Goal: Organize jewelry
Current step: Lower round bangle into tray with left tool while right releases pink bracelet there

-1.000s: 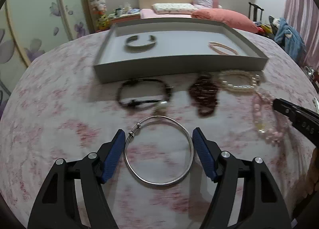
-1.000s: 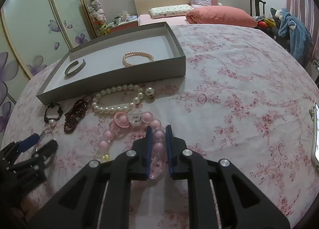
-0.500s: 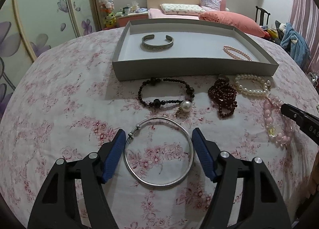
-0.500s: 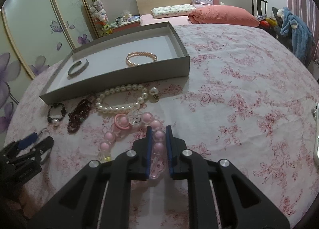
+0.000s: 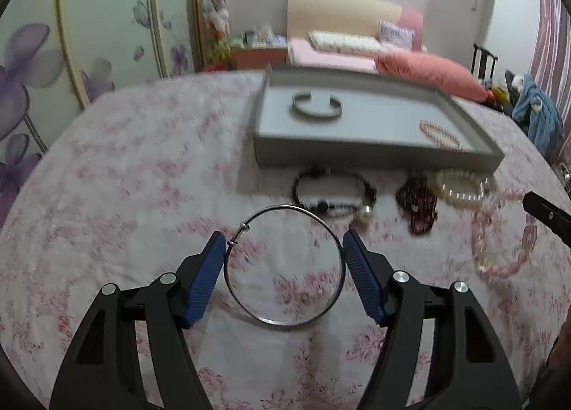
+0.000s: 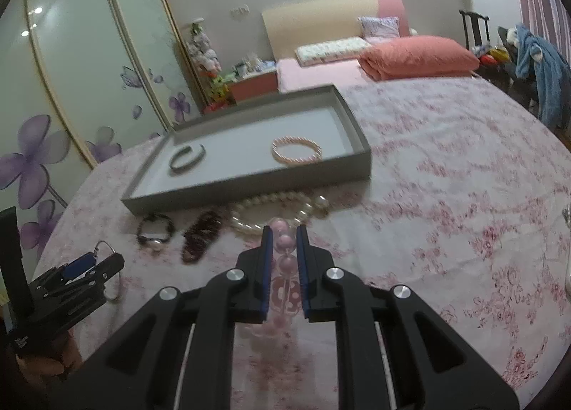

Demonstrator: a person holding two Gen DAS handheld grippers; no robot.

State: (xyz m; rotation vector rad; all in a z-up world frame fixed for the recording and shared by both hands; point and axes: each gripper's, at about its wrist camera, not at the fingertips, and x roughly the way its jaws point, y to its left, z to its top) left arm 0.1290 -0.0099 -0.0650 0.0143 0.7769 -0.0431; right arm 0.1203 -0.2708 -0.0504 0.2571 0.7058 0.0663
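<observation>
Jewelry is heading for the gray tray (image 6: 249, 192): the left gripper (image 5: 284, 260) is clamping a silver bangle (image 5: 283, 267) across its width, the right gripper (image 6: 284, 249) pinching a pink bead bracelet (image 6: 285, 260). Far inside the tray are lying 2 pieces: a silver cuff (image 6: 187, 157) and a pink pearl bracelet (image 6: 296, 150).

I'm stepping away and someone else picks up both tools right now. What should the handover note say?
Left tool: closed on the silver bangle, gripped across its width.
Right tool: shut on the pink bead bracelet.
Grey tray: holds a silver cuff and a small pink pearl bracelet.
On the bedspread in front of the tray: black bead bracelet, dark red bead strand, white pearl strand.
Done: two pieces in the tray.
Left: place both held pieces, then those three.
</observation>
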